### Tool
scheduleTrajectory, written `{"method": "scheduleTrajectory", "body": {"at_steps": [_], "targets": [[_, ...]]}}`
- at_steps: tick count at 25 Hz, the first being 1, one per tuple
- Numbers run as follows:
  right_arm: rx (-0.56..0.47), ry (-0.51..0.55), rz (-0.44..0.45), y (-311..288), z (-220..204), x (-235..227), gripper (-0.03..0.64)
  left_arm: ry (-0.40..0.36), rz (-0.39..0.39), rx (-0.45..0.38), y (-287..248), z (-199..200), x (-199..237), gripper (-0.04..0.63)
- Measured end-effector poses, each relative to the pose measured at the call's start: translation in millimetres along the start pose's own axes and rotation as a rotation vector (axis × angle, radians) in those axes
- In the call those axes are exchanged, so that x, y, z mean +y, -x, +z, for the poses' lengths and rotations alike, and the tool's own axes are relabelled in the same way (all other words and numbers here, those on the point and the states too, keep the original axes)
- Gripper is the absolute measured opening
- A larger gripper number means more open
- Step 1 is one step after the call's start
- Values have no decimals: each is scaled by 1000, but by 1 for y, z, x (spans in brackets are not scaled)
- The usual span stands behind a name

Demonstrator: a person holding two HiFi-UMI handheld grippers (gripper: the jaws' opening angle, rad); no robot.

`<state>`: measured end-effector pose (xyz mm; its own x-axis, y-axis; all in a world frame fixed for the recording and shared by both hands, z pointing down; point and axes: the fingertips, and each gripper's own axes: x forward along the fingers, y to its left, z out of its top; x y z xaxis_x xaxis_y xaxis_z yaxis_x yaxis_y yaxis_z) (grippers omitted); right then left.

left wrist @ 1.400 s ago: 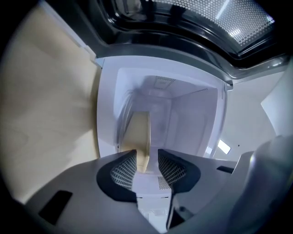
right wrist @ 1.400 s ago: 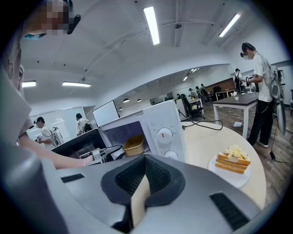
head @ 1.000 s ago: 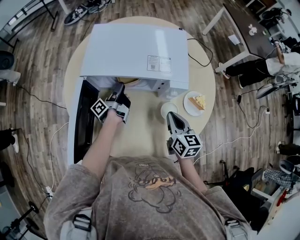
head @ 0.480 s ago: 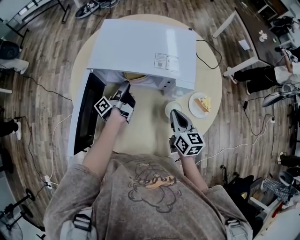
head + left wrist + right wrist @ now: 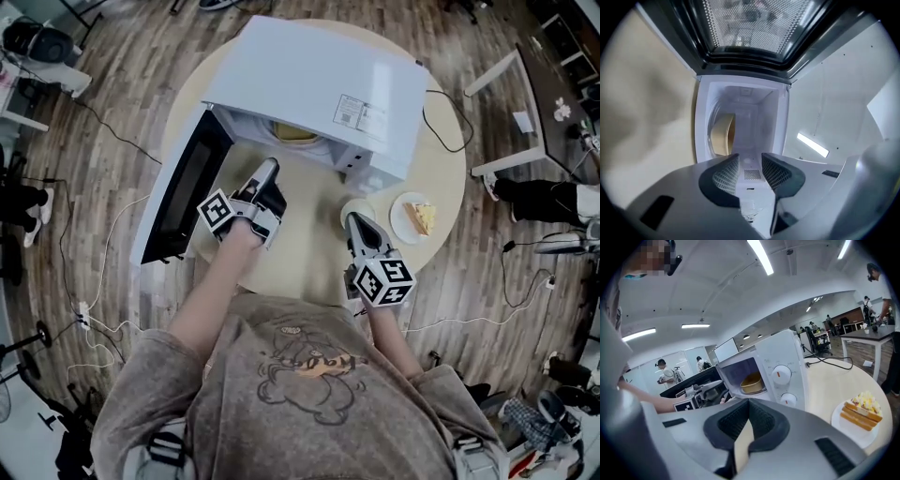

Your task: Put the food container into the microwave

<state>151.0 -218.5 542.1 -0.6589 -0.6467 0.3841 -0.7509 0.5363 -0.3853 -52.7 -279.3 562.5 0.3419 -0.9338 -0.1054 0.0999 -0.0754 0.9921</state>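
Holding the left tongs [image 5: 269,169] [image 5: 749,160] just in front of the open mouth of the microwave [image 5: 319,80], with the tips aimed inside. Part way open, with a clear gap between the two pads [image 5: 724,174] and nothing in that gap. Not touching the food container [image 5: 292,131] at all.

Can see the tan food container sitting inside the microwave, past the tips of the left tongs and apart from them. From the left tongs, looks like a tan round shape [image 5: 723,136] to the left of the gap, deeper in the white box.

Holding the right tongs [image 5: 356,221] [image 5: 748,401] over the tabletop [image 5: 300,253], nearer its right edge, with the tips aimed at the front right corner of the microwave. Shut at the tips, gripping nothing. Can see the food container [image 5: 751,382] from there too, up and just left of the tips, inside the microwave [image 5: 780,359] and well apart.

Can see the microwave standing on the far part of the round tabletop. Can see its black door [image 5: 183,192] swung wide open toward the left edge. Can see a white plate [image 5: 401,211] [image 5: 841,425] with a slice of cake [image 5: 424,217] [image 5: 862,411] near the right edge of the tabletop, just right of the right tongs and not touching them.
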Motion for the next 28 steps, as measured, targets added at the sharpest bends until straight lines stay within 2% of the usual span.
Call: {"method": "scheduleTrajectory", "body": {"at_steps": [9,14,18,20,24,28], "targets": [[48,66,147,-7,-7,14,2,-17,-50,-112,47,-10,-29,153],[19,70,141,-6,2,27,2,-5,-83,-125,73,-15,-49,152],[0,66,112,-2,5,38,2,-27,-115,-96,85,-17,-68,152],[-4,73,99,0,4,44,2,-76,-116,-57,89,-20,-75,152],[-13,92,81,6,2,58,2,-248,-71,41,99,-31,-88,147],[-30,88,58,16,1,64,2,-383,-50,96,106,-36,-96,147]]}}
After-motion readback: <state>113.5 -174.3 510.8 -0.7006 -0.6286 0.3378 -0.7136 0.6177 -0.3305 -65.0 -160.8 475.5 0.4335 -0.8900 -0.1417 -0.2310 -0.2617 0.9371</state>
